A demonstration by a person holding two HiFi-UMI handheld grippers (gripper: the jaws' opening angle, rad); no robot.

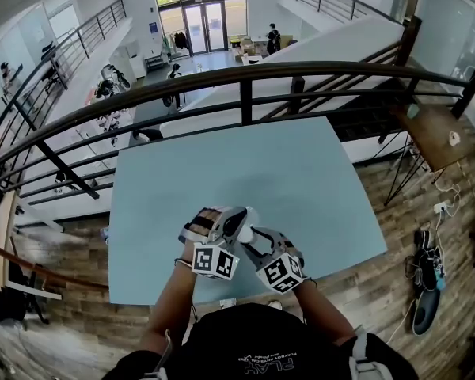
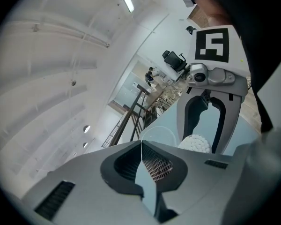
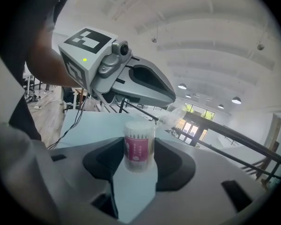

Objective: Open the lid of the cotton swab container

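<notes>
Left hand-held gripper (image 2: 141,143) pinches 1 clear lid (image 2: 161,135); right hand-held gripper (image 3: 139,153) clamps 1 cotton swab container (image 3: 139,139).

We read one word: "PLAY", white and upside down, on the black shirt (image 1: 249,340) at the near edge of the head view. The smaller line beside it is illegible. The pink label (image 3: 135,150) on the container (image 3: 140,129) carries print too small to read.

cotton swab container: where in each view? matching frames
Head view: not visible; left gripper and right gripper cover it, lower middle.
Left gripper view: lower right of centre, beyond the pinched lid; cotton swab container shows white tips between the right gripper's jaws.
Right gripper view: dead centre, clamped in its own jaws.
Shared landmark: light blue table.
</notes>
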